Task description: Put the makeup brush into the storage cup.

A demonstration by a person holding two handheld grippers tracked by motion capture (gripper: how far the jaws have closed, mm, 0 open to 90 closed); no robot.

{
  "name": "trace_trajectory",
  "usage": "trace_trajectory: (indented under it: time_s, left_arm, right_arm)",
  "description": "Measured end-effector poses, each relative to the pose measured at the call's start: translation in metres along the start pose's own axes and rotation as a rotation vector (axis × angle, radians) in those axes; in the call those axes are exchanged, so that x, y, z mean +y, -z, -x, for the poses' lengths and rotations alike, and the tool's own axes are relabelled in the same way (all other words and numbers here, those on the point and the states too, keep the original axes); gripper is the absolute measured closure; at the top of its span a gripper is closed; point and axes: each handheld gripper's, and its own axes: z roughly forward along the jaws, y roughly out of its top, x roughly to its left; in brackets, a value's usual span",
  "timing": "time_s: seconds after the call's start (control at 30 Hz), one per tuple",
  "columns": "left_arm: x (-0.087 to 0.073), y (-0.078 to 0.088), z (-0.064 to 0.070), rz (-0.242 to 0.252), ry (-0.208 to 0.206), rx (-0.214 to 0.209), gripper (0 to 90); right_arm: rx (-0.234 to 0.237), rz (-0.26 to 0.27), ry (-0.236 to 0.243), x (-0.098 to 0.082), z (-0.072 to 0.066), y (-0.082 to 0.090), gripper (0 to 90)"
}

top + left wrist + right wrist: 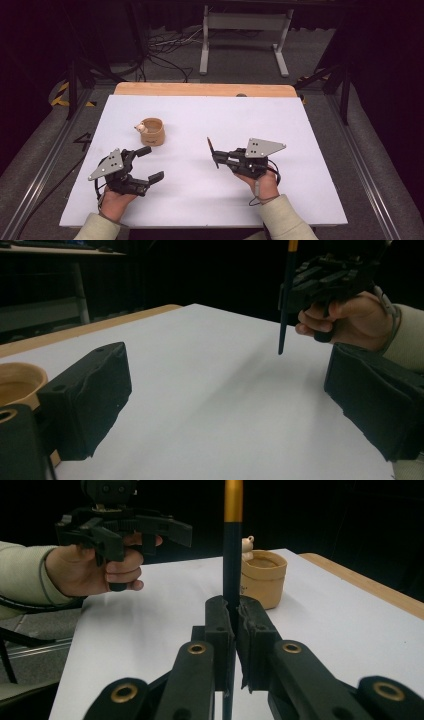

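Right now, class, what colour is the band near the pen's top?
Orange-yellow, on a black pen; the right gripper view shows the band best.

You have a white surface in front of you, with a bare wooden strip along its far edge. A tan cup stands on the white, left of centre, with a small pale figure at its rim. Beyond the surface, on the grey floor, you see a white metal frame and loose cables.
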Motion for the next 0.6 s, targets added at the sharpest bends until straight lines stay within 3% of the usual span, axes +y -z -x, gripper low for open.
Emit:
trace_trajectory:
  time_s: [0.17, 0.4, 0.6]
  left_arm:
    - [0.009, -0.009, 0.004, 0.013, -0.005, -0.031, 7.5]
    - [0.021, -0.034, 0.018, -0.027, -0.030, -0.109, 6.0]
    - [0.026, -0.046, 0.023, -0.009, -0.025, -0.132, 6.8]
  right_arm:
    - [0.012, -0.001, 0.006, -0.003, -0.004, -0.008, 84.3]
    - [0.011, 0.015, -0.001, -0.010, -0.008, -0.014, 84.3]
    - [0.018, 0.023, -0.019, -0.014, -0.010, -0.017, 84.2]
